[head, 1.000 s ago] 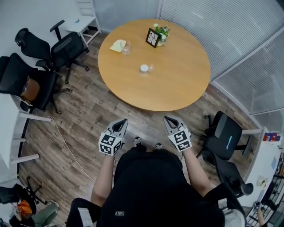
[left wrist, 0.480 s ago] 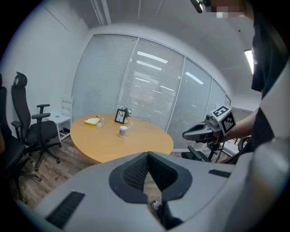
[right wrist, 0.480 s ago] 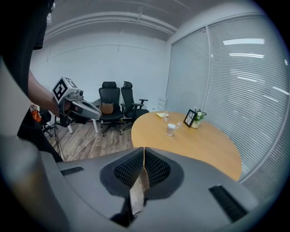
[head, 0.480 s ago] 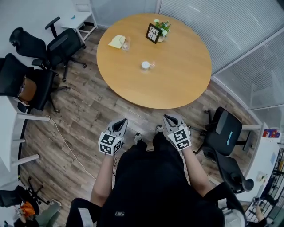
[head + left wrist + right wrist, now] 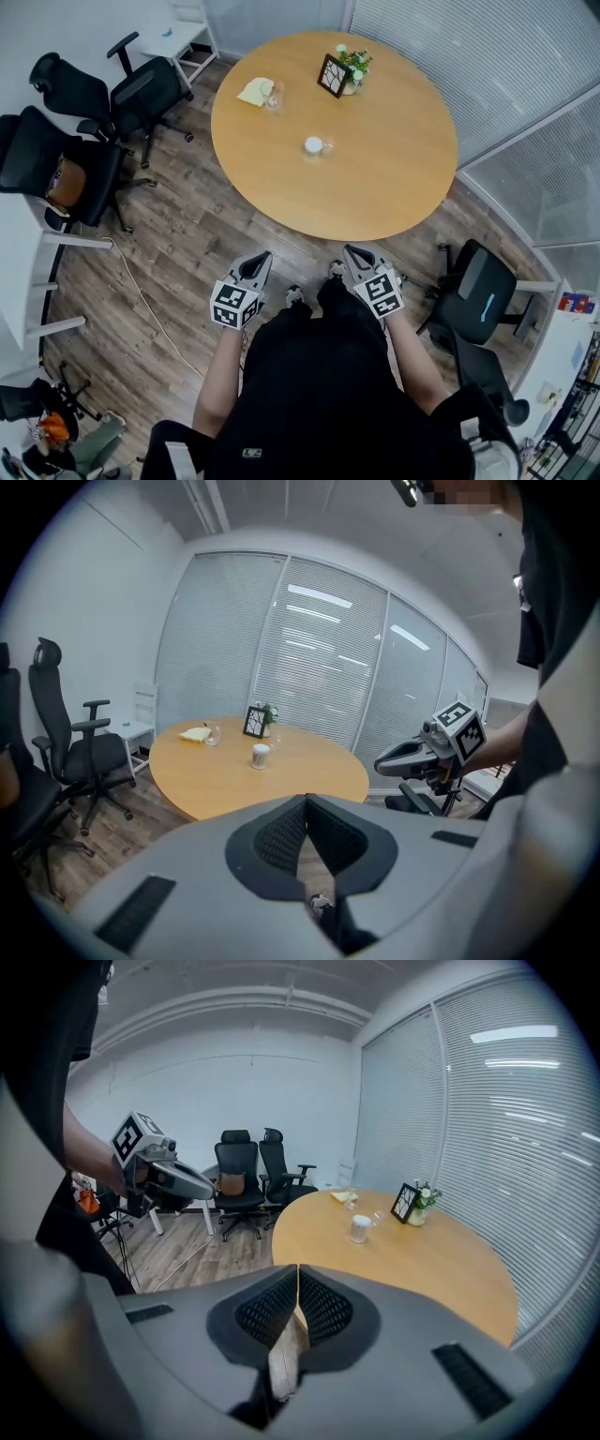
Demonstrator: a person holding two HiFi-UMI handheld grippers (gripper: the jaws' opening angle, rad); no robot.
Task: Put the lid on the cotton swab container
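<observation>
Two grippers | left gripper (image 5: 262, 256): clenched, empty | right gripper (image 5: 350, 251): clenched, empty | both well apart from table (image 5: 394, 178)

White swab container (image 5: 313, 145) stands upright, clear lid (image 5: 328, 146) just beside.

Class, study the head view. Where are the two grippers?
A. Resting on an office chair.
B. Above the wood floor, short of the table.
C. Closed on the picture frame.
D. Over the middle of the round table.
B: the left gripper and right gripper hang over the wood floor, short of the round table.
</observation>
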